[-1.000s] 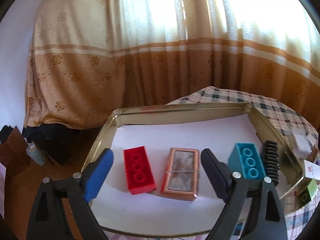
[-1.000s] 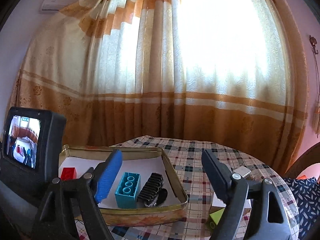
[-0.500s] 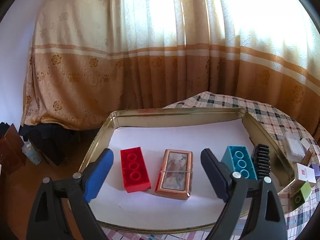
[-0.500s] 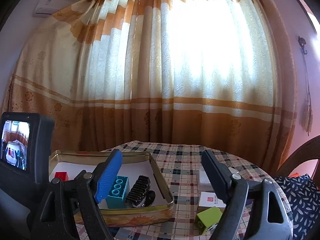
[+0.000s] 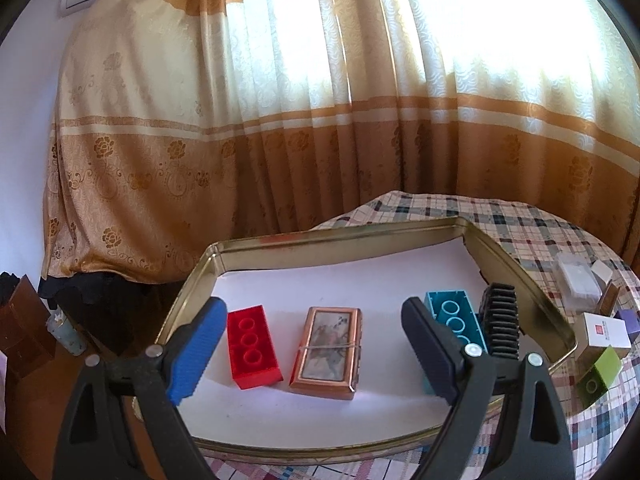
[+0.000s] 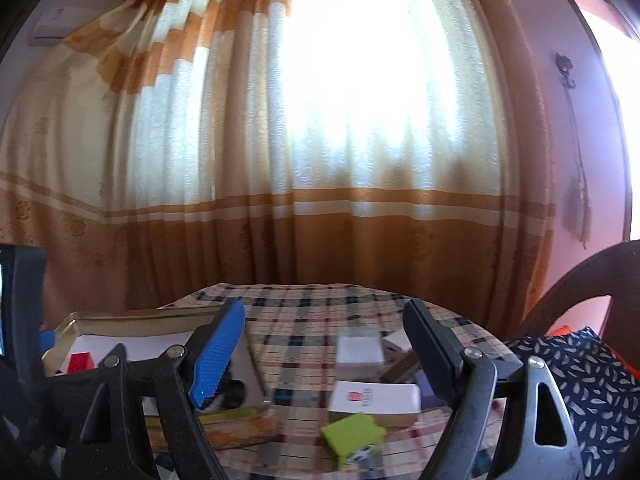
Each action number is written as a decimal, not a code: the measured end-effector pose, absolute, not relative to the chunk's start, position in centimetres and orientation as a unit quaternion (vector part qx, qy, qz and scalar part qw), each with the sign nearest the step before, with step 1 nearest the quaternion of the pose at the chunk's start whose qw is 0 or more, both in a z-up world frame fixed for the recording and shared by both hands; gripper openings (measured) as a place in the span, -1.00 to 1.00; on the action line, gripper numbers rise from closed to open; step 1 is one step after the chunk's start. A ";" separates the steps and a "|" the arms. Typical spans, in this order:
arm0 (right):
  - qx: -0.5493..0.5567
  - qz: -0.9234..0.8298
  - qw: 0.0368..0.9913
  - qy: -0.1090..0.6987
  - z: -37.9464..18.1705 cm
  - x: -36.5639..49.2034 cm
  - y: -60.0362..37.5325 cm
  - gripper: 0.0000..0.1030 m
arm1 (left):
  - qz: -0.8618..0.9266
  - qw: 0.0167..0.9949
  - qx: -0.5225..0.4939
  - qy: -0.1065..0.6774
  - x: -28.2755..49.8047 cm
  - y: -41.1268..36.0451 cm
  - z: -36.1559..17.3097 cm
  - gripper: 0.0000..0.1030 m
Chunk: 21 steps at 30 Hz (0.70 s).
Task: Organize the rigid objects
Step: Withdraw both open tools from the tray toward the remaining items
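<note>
A gold tin tray [image 5: 520,276] on the plaid table holds a red brick [image 5: 252,346], a copper framed box [image 5: 328,346], a teal brick [image 5: 454,316] and a black comb [image 5: 500,326]. My left gripper [image 5: 312,348] is open and empty, held above the tray's near part. My right gripper [image 6: 320,354] is open and empty, over loose pieces right of the tray [image 6: 140,316]: a lime green brick [image 6: 354,436], a white box with a red mark [image 6: 374,396] and a clear box [image 6: 360,350].
The same loose boxes show right of the tray in the left wrist view: green brick [image 5: 598,374], white box [image 5: 608,330], clear box [image 5: 578,282]. Curtains hang behind the table. A chair back [image 6: 580,292] and patterned cushion [image 6: 592,372] stand at the right.
My right gripper has swung right, from over the tray to over the loose boxes. My left gripper has drawn back and tilted up a little; the tray's objects have not moved.
</note>
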State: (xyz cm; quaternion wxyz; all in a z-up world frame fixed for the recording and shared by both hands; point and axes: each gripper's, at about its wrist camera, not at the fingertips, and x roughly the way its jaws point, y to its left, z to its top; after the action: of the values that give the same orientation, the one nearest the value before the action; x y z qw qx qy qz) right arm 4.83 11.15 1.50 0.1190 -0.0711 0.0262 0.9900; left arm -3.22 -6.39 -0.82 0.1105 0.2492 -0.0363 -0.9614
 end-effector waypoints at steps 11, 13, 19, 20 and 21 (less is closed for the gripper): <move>-0.079 0.982 0.166 0.043 1.8 5.5 15.5 0.61 | -0.963 0.081 0.258 -0.006 -2.8 -6.1 -0.9 0.76; -0.087 0.980 0.177 0.040 1.8 5.4 16.3 0.61 | -0.962 0.073 0.263 0.000 -2.8 -5.7 -1.0 0.77; -0.093 0.972 0.194 0.095 1.8 5.8 19.4 0.61 | -0.966 0.058 0.244 -0.056 -1.9 -2.9 -0.7 0.77; -0.098 0.970 0.199 0.097 1.8 5.7 19.7 0.61 | -0.966 0.049 0.245 -0.064 -1.8 -2.4 -0.7 0.77; -0.100 0.969 0.207 0.089 1.8 5.7 20.0 0.61 | -0.966 0.038 0.248 -0.068 -1.8 -2.0 -0.8 0.77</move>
State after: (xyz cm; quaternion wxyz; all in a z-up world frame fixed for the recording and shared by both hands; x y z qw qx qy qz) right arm 5.72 20.04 1.81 0.2070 -0.0998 0.0893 0.9691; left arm -1.76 -1.96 -0.78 0.0382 0.2479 -0.0681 -0.9656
